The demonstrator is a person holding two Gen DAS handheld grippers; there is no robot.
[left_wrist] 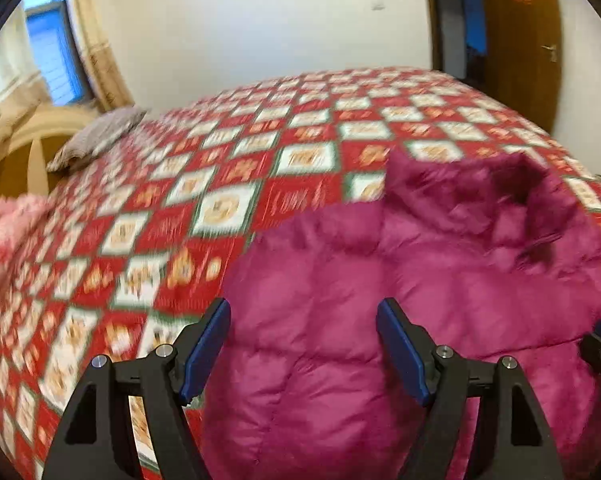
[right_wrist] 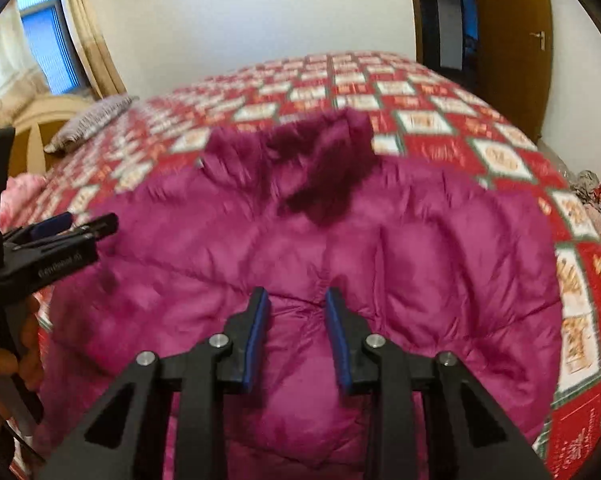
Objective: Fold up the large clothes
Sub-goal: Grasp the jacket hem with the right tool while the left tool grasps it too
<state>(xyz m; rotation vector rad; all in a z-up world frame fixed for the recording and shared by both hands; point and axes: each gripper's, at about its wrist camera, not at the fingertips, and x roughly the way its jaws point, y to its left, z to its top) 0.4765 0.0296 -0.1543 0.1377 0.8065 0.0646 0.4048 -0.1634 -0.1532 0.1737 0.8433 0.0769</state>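
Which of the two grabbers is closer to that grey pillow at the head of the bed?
Left, judging by the layout. The grey pillow lies far off toward the left side. The left gripper is over the magenta jacket's left edge; the right gripper is over its middle, farther away.

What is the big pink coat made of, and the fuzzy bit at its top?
The coat looks like smooth, slightly shiny synthetic fabric, probably nylon, stitched into puffy padded squares. The collar seems darker and fluffy, maybe fake fur, though blur makes that uncertain.

Red-white checkered bedspread (left_wrist: 228,184) fills mid-frame. Grey pillow (left_wrist: 96,138) at left, pink fabric (left_wrist: 4,232) on far left edge. Window (left_wrist: 52,44) with curtain (left_wrist: 96,40) upper left, wooden door (left_wrist: 520,40) upper right.
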